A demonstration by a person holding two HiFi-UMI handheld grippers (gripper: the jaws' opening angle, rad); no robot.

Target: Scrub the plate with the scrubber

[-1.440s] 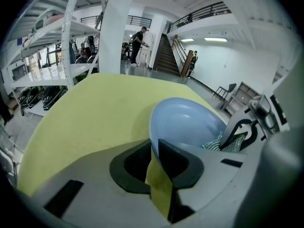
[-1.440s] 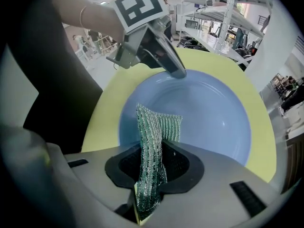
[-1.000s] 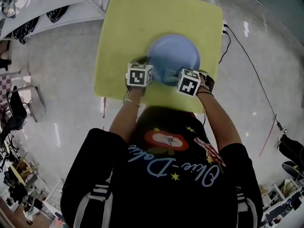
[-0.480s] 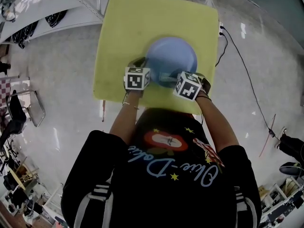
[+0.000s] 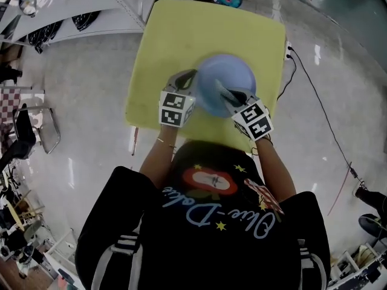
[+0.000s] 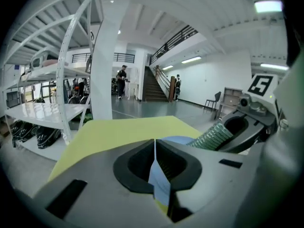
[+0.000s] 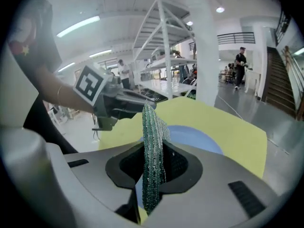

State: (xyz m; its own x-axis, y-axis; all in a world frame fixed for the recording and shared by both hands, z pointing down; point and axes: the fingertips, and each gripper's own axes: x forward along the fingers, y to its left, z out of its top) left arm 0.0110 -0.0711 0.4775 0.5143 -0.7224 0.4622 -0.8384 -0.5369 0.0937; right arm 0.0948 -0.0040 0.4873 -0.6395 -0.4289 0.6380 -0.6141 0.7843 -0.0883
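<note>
I count one blue plate [image 5: 233, 77] and one green scrubber [image 7: 153, 146]. The left gripper [image 5: 190, 76] has just been closing, apparently pinching the plate's left rim. The right gripper [image 5: 225, 94] clamps the scrubber over the plate.

Ur head view looks steeply down on yellow table [image 5: 163, 35]; both gripper views sit low, close, sharing blue plate [image 5: 227, 77].

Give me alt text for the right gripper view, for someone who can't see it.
The right gripper pinches a green mesh scrubber upright, with a blue plate and a yellow table beyond. The left gripper reaches in from the left; white shelving and people stand far behind.
</note>
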